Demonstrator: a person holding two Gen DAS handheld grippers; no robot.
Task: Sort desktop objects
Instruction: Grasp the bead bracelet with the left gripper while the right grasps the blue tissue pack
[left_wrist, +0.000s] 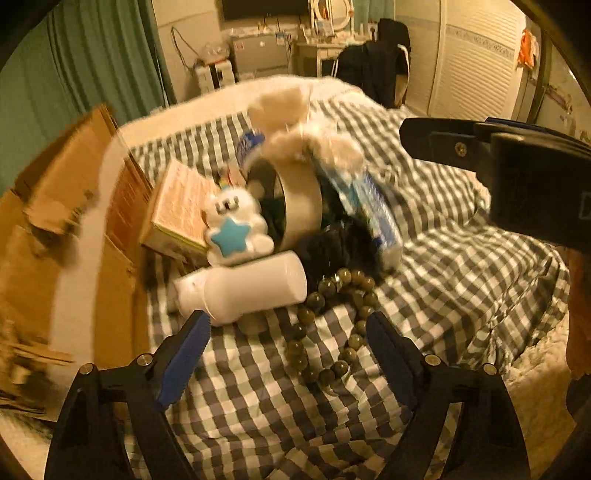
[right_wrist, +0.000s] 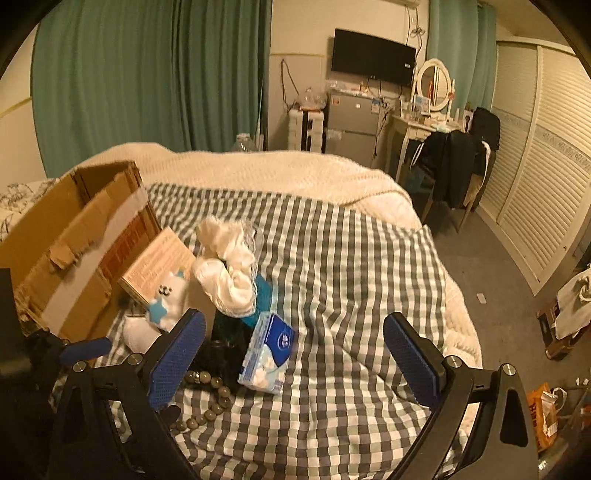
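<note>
Now I see my left gripper (left_wrist: 286, 332) spread wide above a bead bracelet (left_wrist: 332, 325) on the checked bed cover (left_wrist: 461, 266), nothing pinched. Just beyond lies a white bottle (left_wrist: 255, 288). My right gripper (right_wrist: 295, 343) is also spread, empty, near a tissue pack (right_wrist: 267, 354).

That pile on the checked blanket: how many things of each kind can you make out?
White bottle: 1
Bead strand: 1
Bear figure with blue star: 1
Tape roll: 1
Tissue pack: 1
Small printed box: 1
White fluffy cloth: 1
Total: 7, plus dark items too unclear to name.
</note>
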